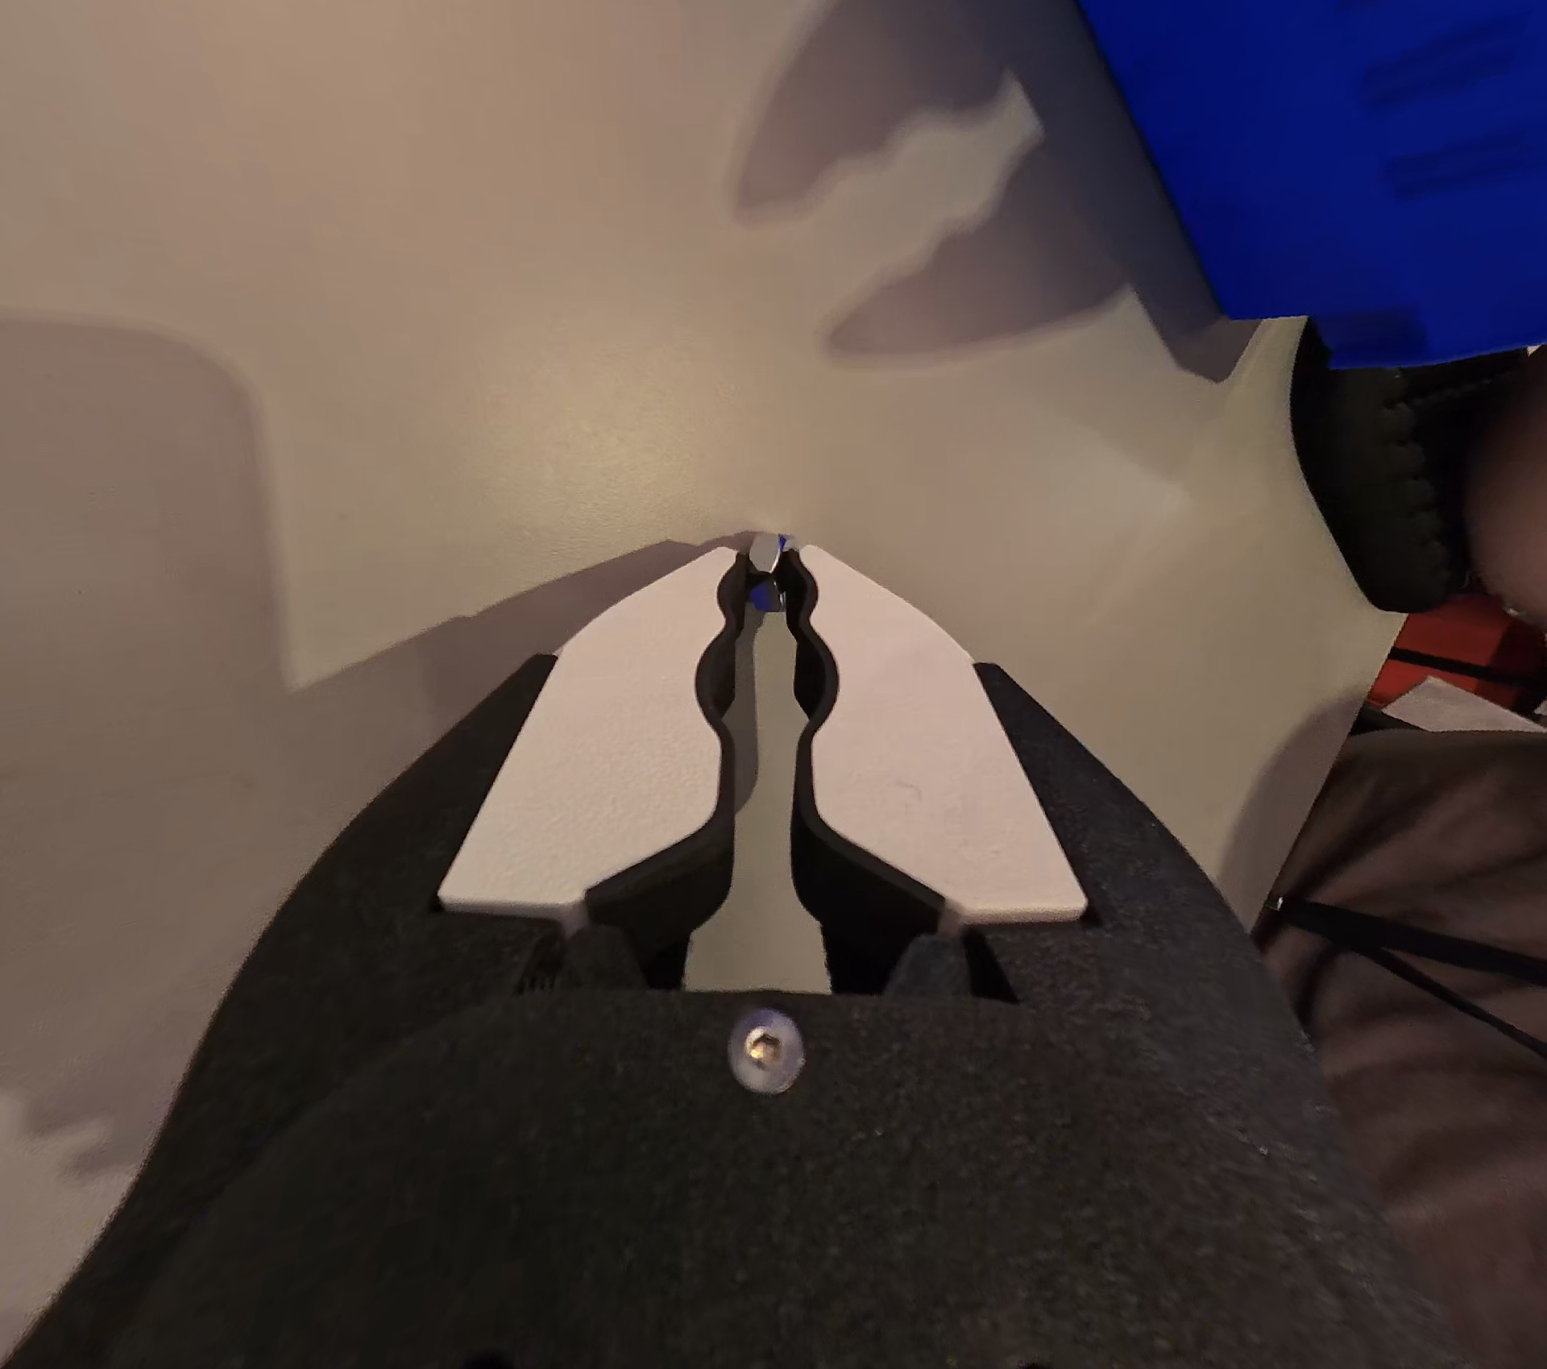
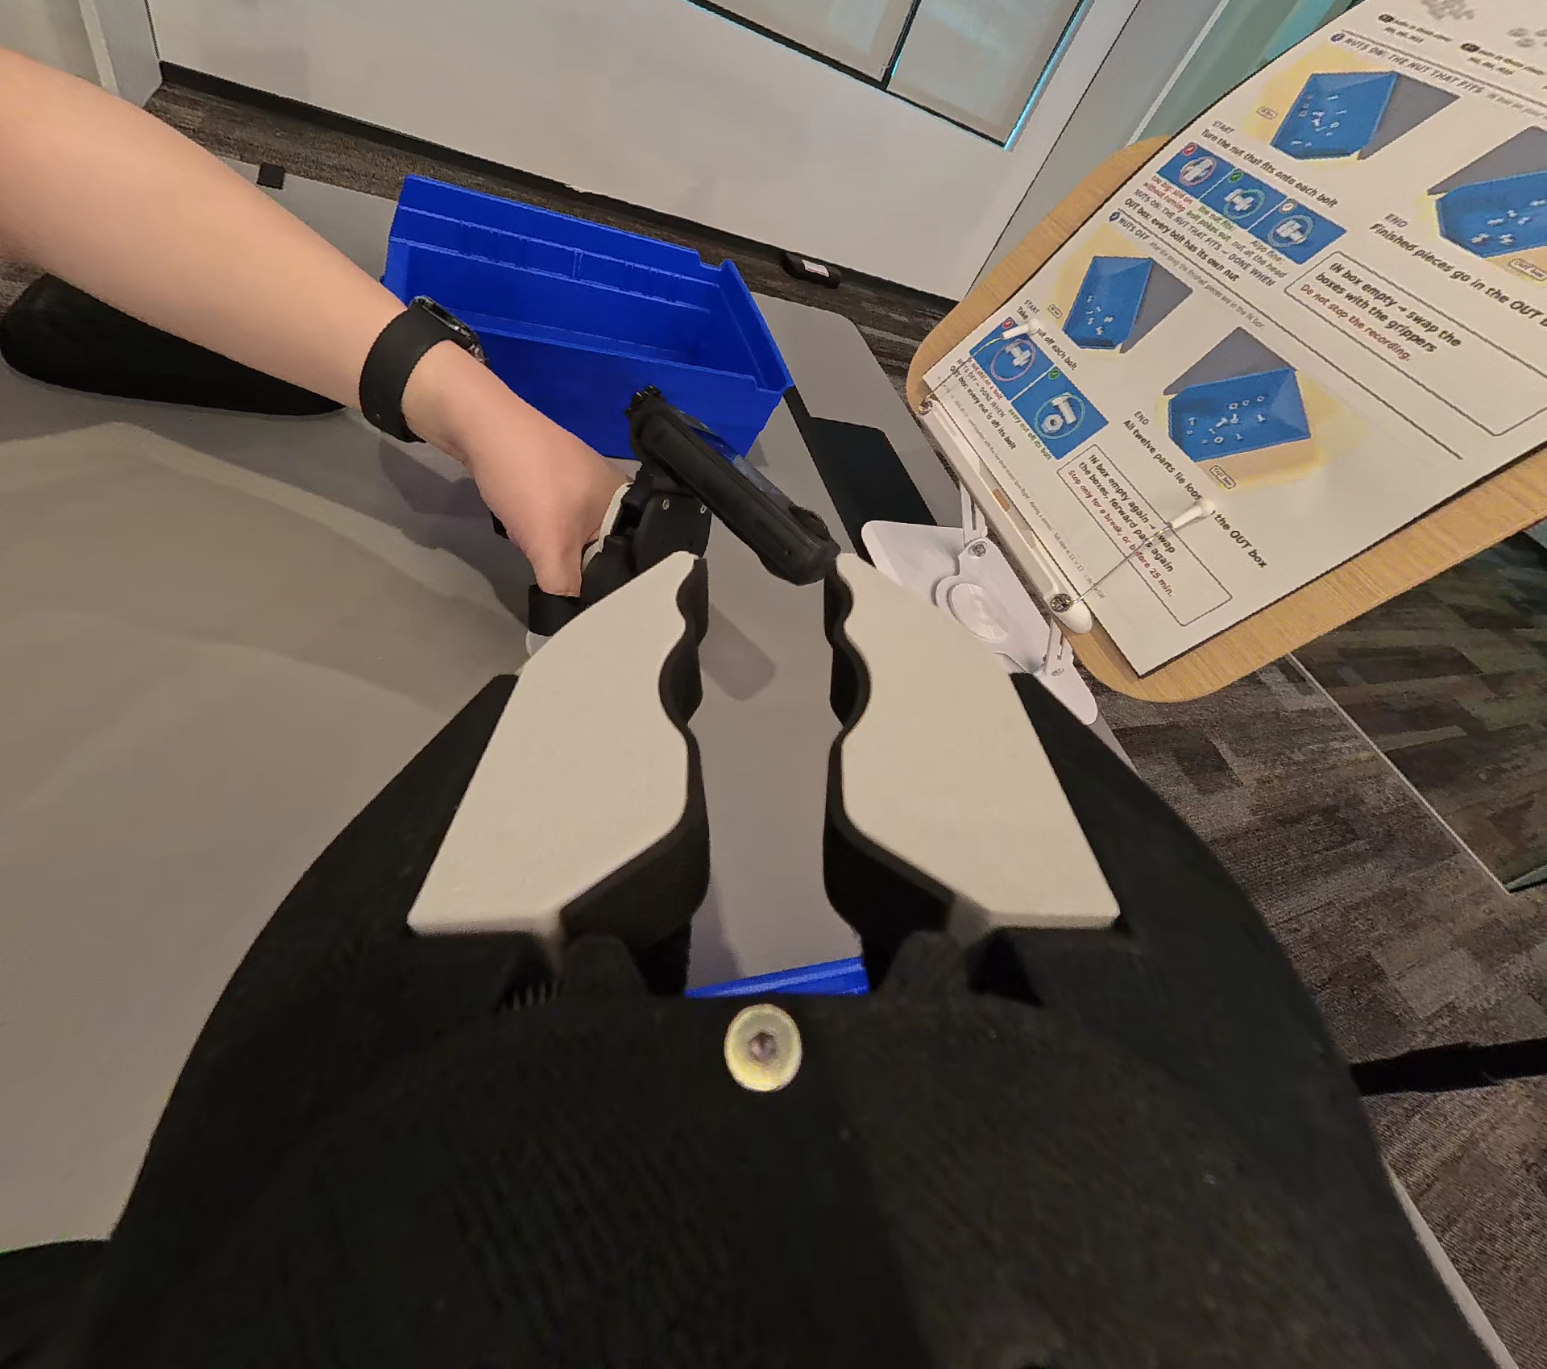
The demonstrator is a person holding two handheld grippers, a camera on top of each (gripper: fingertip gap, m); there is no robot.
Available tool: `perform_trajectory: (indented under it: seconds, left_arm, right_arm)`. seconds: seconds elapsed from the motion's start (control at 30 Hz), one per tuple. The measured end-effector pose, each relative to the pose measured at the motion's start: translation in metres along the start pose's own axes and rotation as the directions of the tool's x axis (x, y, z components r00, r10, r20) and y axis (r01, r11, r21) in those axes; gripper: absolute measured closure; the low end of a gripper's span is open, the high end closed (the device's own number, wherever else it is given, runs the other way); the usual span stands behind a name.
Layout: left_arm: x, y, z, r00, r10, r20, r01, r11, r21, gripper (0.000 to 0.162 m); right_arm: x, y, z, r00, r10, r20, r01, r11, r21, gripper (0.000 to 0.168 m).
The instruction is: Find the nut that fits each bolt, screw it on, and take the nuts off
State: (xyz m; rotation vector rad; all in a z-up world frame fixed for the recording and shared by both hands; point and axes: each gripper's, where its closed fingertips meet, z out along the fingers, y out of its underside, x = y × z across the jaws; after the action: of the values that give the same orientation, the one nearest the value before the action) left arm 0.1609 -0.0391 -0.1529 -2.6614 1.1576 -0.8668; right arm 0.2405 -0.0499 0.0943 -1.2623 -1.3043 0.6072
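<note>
My left gripper [image 1: 766, 571] is shut on a small silver hex fastener [image 1: 763, 552], pinched at the very fingertips and held down at the grey table [image 1: 502, 324]. I cannot tell whether it is a nut or a bolt head. A blue bin [image 1: 1297, 73] is at the upper right of the left wrist view. My right gripper [image 2: 766, 575] is open and empty, held above the table. Beyond it a hand holds the left gripper's black body [image 2: 670, 517], with a blue bin [image 2: 578, 324] just behind.
A wooden stand [image 2: 1256, 626] with a printed instruction sheet [image 2: 1297, 324] stands at the right on a white base [image 2: 963, 575]. A second blue bin's rim [image 2: 778, 981] shows beneath my right gripper. A bare forearm with a black wristband [image 2: 393, 366] crosses the table. Carpet lies beyond the table edge. Some 25 centimetres of space lies between my two pairs of fingers.
</note>
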Motion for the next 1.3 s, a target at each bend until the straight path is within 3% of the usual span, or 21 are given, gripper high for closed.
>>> perform_trajectory:
  seconds: [0.2, 0.4, 0.5, 0.63, 0.77, 0.93, 1.1, 1.3]
  left_arm:
    - [0.000, -0.001, -0.001, 1.000, 0.004, -0.002, -0.004, 1.000, -0.008, 0.148]
    - [-0.012, -0.009, -0.017, 0.991, 0.055, 0.118, -0.060, 0.997, 0.038, 0.133]
    - [-0.004, -0.024, -0.051, 0.984, 0.083, 0.155, -0.111, 0.976, 0.186, 0.138]
    - [0.015, -0.033, -0.140, 0.943, 0.135, 0.303, -0.263, 0.861, 0.435, 0.142]
    - [0.011, 0.006, -0.225, 0.901, 0.055, 0.430, -0.294, 0.806, 0.513, 0.136]
    - [-0.026, 0.077, -0.284, 0.856, -0.070, 0.512, -0.268, 0.787, 0.556, 0.140]
    - [-0.060, 0.143, -0.287, 0.879, -0.183, 0.440, -0.110, 0.820, 0.562, 0.142]
    - [-0.098, 0.185, -0.267, 0.877, -0.288, 0.384, 0.061, 0.860, 0.506, 0.147]
  right_arm:
    - [0.002, 0.002, 0.000, 1.000, 0.004, -0.003, -0.004, 1.000, -0.004, 0.141]
    - [0.009, 0.007, -0.002, 0.999, -0.010, -0.047, 0.009, 1.000, -0.022, 0.141]
    - [0.013, 0.004, -0.005, 0.998, -0.003, -0.065, 0.004, 1.000, 0.002, 0.141]
    - [0.017, 0.003, -0.009, 0.996, -0.008, -0.093, 0.009, 1.000, 0.003, 0.141]
    - [0.018, 0.004, -0.008, 0.994, -0.020, -0.109, 0.018, 1.000, -0.017, 0.141]
    - [0.012, 0.006, 0.006, 0.994, -0.047, -0.096, 0.041, 0.997, -0.062, 0.141]
    - [0.010, 0.033, 0.030, 0.995, -0.059, -0.078, 0.043, 0.981, -0.187, 0.141]
    - [0.013, 0.050, 0.044, 0.995, -0.022, -0.095, 0.001, 0.977, -0.215, 0.142]
